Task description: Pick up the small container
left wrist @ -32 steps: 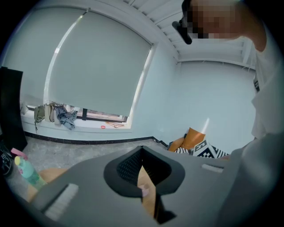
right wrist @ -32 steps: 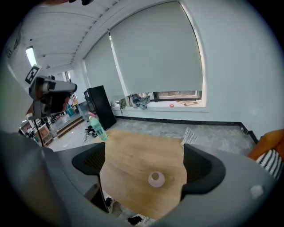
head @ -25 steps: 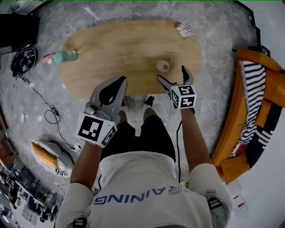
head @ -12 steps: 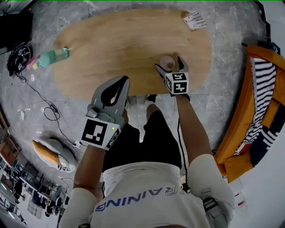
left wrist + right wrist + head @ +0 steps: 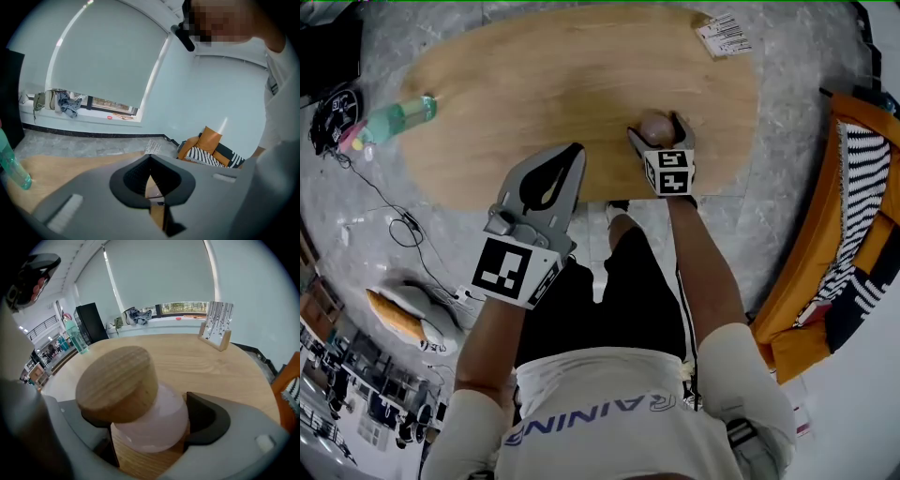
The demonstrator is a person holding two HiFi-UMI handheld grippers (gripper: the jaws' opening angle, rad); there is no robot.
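The small container is a pale pink jar with a wooden lid. It stands near the front edge of the oval wooden table. My right gripper has a jaw on each side of it, and those jaws are closing. In the right gripper view the jar body fills the gap and leans a little to the left; the pads sit right at its sides, with no firm press showing. My left gripper hovers over the table's front edge, left of the jar, shut and empty.
A green bottle lies at the table's far left. A card stand is at the back right corner. An orange sofa with a striped cushion lines the right side. Cables and a bag lie on the floor at left.
My right gripper has moved forward from the table's edge until its jaws flank the jar, and the jaws have narrowed. The left gripper has drifted forward over the table edge.
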